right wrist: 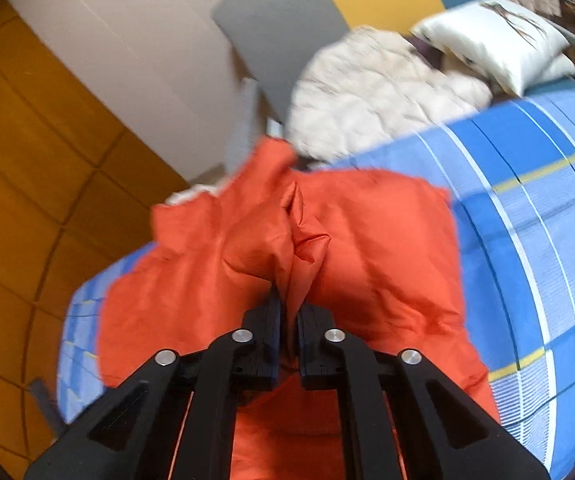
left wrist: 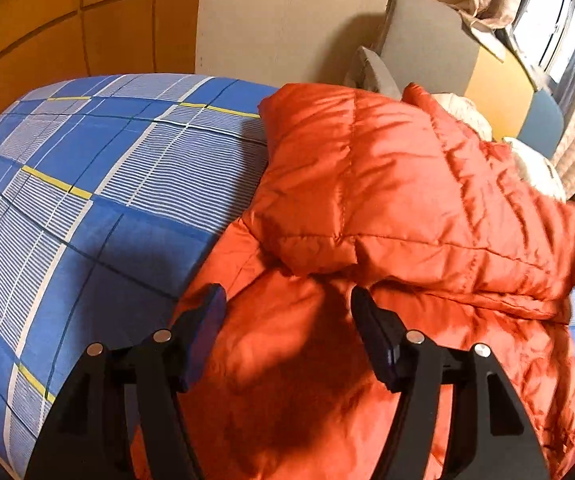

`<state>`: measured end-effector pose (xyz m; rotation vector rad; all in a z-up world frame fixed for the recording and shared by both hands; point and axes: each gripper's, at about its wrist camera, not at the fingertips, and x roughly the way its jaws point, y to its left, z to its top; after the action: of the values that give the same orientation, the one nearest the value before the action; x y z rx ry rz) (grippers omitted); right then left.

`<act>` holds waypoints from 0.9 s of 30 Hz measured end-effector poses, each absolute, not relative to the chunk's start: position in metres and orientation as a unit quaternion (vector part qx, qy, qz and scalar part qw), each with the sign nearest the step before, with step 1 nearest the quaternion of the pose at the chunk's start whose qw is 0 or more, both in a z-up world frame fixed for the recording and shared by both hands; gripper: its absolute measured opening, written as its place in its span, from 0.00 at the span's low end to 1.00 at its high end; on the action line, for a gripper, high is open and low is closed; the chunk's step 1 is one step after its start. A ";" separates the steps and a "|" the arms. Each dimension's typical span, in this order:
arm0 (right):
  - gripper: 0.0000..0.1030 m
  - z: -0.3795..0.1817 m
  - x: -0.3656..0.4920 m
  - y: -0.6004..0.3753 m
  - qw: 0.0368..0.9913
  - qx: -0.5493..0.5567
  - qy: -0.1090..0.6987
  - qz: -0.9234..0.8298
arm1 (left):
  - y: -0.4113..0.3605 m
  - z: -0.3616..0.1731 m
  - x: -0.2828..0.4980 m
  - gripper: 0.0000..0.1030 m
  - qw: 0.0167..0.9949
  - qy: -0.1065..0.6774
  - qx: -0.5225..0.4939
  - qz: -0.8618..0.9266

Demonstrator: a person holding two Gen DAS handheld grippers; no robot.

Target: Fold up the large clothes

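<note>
An orange puffer jacket (left wrist: 387,184) lies on a bed with a blue plaid sheet (left wrist: 87,184), part of it folded over on top of itself. My left gripper (left wrist: 287,296) hangs just above the jacket's near, flat part, jaws open, nothing pinched between them. In the right wrist view the same jacket (right wrist: 367,240) spreads over the plaid sheet (right wrist: 535,240). My right gripper (right wrist: 290,304) is shut on a raised fold of the orange fabric, which bunches up ahead of the fingertips.
A cream quilted garment (right wrist: 367,92) and a white pillow (right wrist: 495,44) lie at the bed's far end. Grey, yellow and blue panels (right wrist: 283,28) stand behind it. Wooden wall panelling (left wrist: 67,24) runs along the bed's side, and a curtained window (left wrist: 551,28) sits at the right.
</note>
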<state>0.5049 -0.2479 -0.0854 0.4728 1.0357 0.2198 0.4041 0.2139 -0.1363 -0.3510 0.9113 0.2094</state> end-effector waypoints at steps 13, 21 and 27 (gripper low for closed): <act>0.07 -0.097 0.492 -0.257 0.838 0.191 0.507 0.066 | 0.214 -0.076 0.379 0.63 0.917 0.367 -0.151 0.042; 0.56 -0.041 0.463 -0.243 0.893 0.106 0.436 0.042 | 0.206 -0.063 0.397 0.63 0.922 0.355 -0.151 0.029; 0.56 -0.035 0.465 -0.203 0.891 0.086 0.433 0.101 | 0.190 -0.063 0.422 0.63 0.924 0.358 -0.135 0.013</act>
<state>0.4653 -0.2034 -0.0355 0.1783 0.8998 0.2103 0.4223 0.1903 -0.0629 -0.2774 0.7356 0.0267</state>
